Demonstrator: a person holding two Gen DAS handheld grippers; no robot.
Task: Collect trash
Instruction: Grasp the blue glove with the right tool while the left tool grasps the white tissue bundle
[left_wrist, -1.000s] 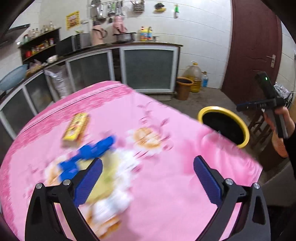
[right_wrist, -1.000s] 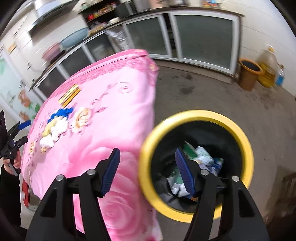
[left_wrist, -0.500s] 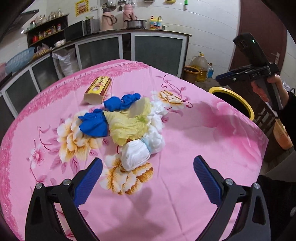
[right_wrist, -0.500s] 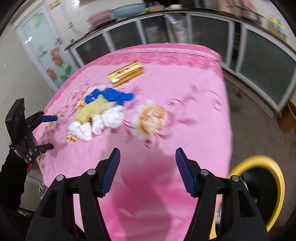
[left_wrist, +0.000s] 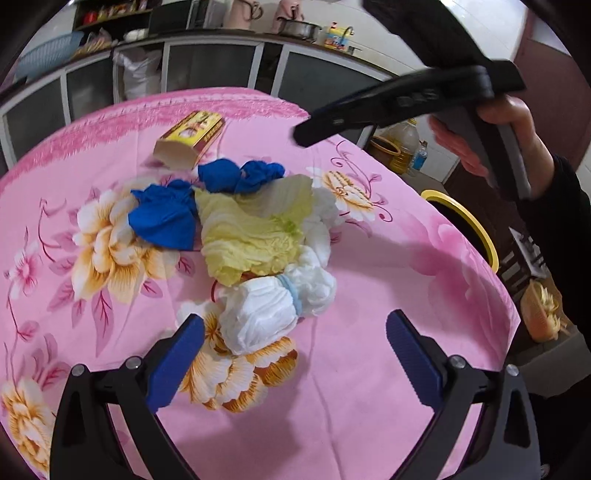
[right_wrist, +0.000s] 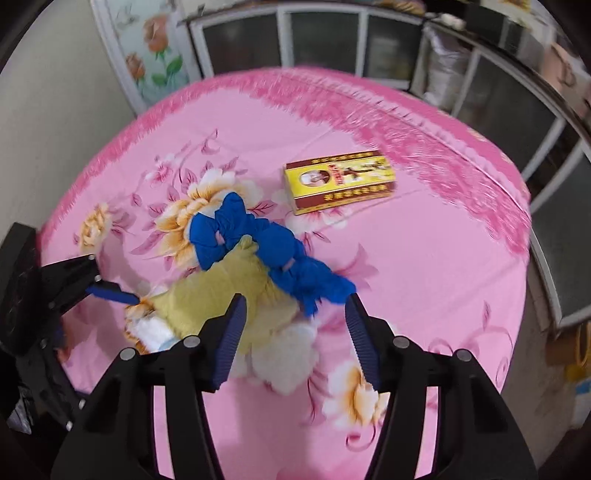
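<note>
Since the earlier frame the right hand-held gripper (right_wrist: 293, 332) has swung off the yellow-rimmed bin (left_wrist: 461, 225) and back over the counter (left_wrist: 369, 387); the left hand-held gripper (left_wrist: 293, 360) has dropped closer to the pile.

Trash pile sits mid-counter: white wads (left_wrist: 273, 314), a pale yellow leaf-like sheet (left_wrist: 251, 236), blue crumpled pieces (left_wrist: 166, 218). Yellow-red box (right_wrist: 340, 181) lies apart from the pile, toward the far edge by the cabinets, long axis roughly along that edge in the right view.

Key relation: in the left view the nearest white wad lies straight ahead of the left fingers, just beyond the tips, between their lines. In the right view the yellow sheet and a blue tail lie just ahead of and between the right fingers, so both hands are near the pile, from opposite sides; which is nearer is hard to call. Pile runs lengthwise from white end (left hand's side) to blue end.

Left jaws: wide apart, nothing between the pads. Right jaws: closing, about half apart, nothing clamped yet; blurred, contact can't be confirmed.

Bin is off the counter's edge on the right-hand side. My read: next is a grab from the pile, then carry to the bin.
</note>
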